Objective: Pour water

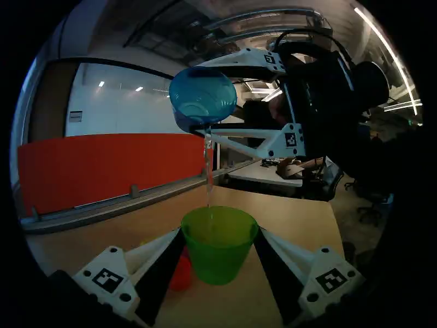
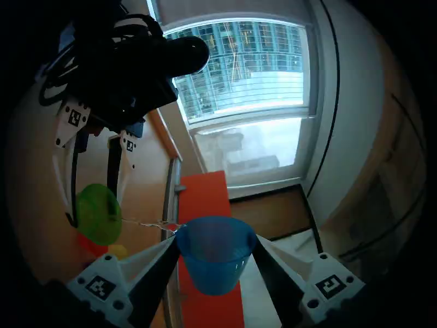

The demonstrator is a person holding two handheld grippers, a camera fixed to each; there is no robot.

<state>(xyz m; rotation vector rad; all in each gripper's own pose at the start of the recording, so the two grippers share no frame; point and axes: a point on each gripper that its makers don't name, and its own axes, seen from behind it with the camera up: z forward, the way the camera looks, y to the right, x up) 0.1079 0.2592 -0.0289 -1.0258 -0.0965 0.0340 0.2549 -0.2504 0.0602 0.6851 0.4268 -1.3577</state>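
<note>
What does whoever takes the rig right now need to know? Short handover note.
Left claw: shut on the green cup, upright over the table.
Right claw: shut on the blue cup, tipped above the green one.
Done: pour under way; water stream falls into the green cup.
Left: finish the pour, level the blue cup, set both down.
Red cup sits beside the green cup.
</note>
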